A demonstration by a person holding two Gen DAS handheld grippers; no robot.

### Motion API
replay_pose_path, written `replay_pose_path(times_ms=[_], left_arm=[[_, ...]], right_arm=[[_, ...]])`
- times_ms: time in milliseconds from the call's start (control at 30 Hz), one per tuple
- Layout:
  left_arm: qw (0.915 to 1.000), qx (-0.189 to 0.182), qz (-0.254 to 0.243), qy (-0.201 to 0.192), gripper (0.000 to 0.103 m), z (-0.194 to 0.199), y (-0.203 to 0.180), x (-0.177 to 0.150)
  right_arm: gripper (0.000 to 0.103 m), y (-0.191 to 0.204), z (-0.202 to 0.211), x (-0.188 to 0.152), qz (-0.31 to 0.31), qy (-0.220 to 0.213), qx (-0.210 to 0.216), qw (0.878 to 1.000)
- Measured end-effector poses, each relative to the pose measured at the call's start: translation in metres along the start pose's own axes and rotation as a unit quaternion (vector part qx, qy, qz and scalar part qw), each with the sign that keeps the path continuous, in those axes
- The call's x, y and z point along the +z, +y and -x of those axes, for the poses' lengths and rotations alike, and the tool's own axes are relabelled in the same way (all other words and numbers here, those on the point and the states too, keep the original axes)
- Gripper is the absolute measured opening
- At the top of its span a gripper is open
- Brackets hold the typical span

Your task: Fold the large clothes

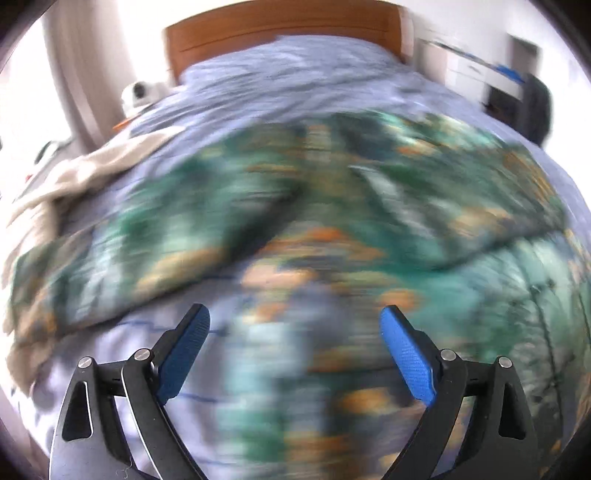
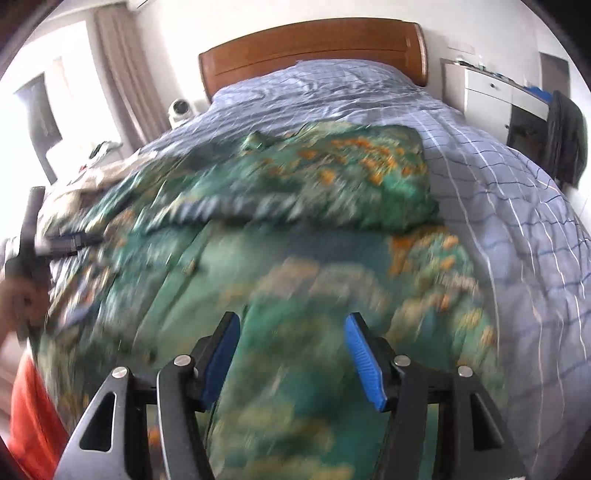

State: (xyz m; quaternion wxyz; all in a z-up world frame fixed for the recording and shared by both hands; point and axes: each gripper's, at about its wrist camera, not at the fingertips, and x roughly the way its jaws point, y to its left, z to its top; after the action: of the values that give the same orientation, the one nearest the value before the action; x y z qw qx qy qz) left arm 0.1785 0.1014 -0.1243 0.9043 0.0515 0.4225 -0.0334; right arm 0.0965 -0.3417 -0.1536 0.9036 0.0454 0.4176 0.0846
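The green floral garment [image 2: 295,206] lies spread on the blue checked bedspread [image 2: 517,206], far part already doubled over, and both the left gripper [image 1: 295,325] and right gripper [image 2: 291,332] hover above it with jaws apart and empty, so I think the next move is gripping a near edge.

green garment [image 2: 280,266] on bed [image 2: 517,229]

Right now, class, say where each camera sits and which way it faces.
Left wrist view: on the left gripper, open, facing the wooden headboard over the green patterned garment.
Right wrist view: on the right gripper, open, facing likewise; the left gripper and hand show at its left edge.
Shared: garment, blue checked bedding, headboard.
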Motion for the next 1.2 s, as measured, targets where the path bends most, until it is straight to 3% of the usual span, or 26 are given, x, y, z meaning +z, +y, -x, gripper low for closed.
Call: replay_pose_path(times_ms=[100,167,200,267,333,400,433,467,533,567,633,700,833,867,933,1000,1067,1133,1200], left_arm=[[0.9917,0.036,0.124,-0.007,0.098,-0.002,0.079,0.004],[0.9724,0.05,0.228,-0.013,0.099,-0.01,0.128,-0.002],[0.9485,0.067,0.309,-0.016,0.099,-0.017,0.163,-0.012],[0.9053,0.082,0.417,-0.005,0.099,-0.032,0.203,-0.033],[0.8717,0.063,0.486,-0.001,0.098,-0.045,0.229,-0.047],[0.8474,0.06,0.527,-0.024,0.098,-0.046,0.241,-0.051],[0.8426,0.063,0.534,-0.035,0.095,-0.045,0.241,-0.05],[0.8427,0.068,0.532,-0.042,0.069,-0.044,0.24,-0.046],[0.8506,0.092,0.517,-0.019,0.031,-0.048,0.235,-0.038],[0.8522,0.096,0.514,-0.019,0.018,-0.047,0.23,-0.037],[0.8623,0.106,0.495,-0.018,0.01,-0.04,0.221,-0.03],[0.8753,0.138,0.463,-0.02,0.01,-0.025,0.207,-0.018],[0.8831,0.169,0.436,-0.034,0.01,0.005,0.183,0.002],[0.8898,0.178,0.418,-0.047,0.01,0.014,0.174,0.011],[0.9115,0.197,0.35,-0.088,0.009,0.034,0.15,0.03],[0.9362,0.204,0.248,-0.143,0.009,0.056,0.103,0.064],[0.9513,0.186,0.158,-0.188,0.009,0.074,0.052,0.092],[0.9594,0.158,0.078,-0.22,0.009,0.085,0.0,0.114],[0.9624,0.124,0.008,-0.242,0.009,0.091,-0.053,0.126]], right_arm=[[0.061,0.013,0.004,-0.009,0.017,0.01,0.008,1.0],[0.061,0.018,0.006,-0.009,0.027,0.012,0.01,1.0],[0.061,0.022,0.006,-0.009,0.033,0.011,0.01,0.999],[0.061,0.028,0.007,-0.01,0.036,0.011,0.011,0.999],[0.061,0.033,0.004,-0.012,0.029,0.016,0.012,0.999],[0.061,0.039,0.0,-0.016,0.026,0.025,0.018,0.999],[0.061,0.044,0.0,-0.019,0.03,0.026,0.018,0.999],[0.062,0.048,0.0,-0.02,0.035,0.026,0.016,0.999],[0.063,0.052,0.001,-0.023,0.04,0.025,0.016,0.999],[0.063,0.053,0.002,-0.025,0.04,0.024,0.016,0.999],[0.063,0.052,0.004,-0.027,0.036,0.023,0.02,0.999],[0.063,0.048,0.006,-0.027,0.026,0.022,0.025,0.999],[0.063,0.044,0.017,-0.029,0.014,0.014,0.043,0.999],[0.063,0.044,0.019,-0.03,0.013,0.011,0.044,0.999],[0.063,0.042,0.026,-0.034,0.005,0.004,0.048,0.999],[0.063,0.038,0.032,-0.037,-0.008,-0.003,0.055,0.998],[0.063,0.035,0.038,-0.039,-0.022,-0.011,0.061,0.998],[0.063,0.03,0.044,-0.039,-0.036,-0.022,0.062,0.997],[0.063,0.025,0.048,-0.038,-0.044,-0.031,0.061,0.997]])
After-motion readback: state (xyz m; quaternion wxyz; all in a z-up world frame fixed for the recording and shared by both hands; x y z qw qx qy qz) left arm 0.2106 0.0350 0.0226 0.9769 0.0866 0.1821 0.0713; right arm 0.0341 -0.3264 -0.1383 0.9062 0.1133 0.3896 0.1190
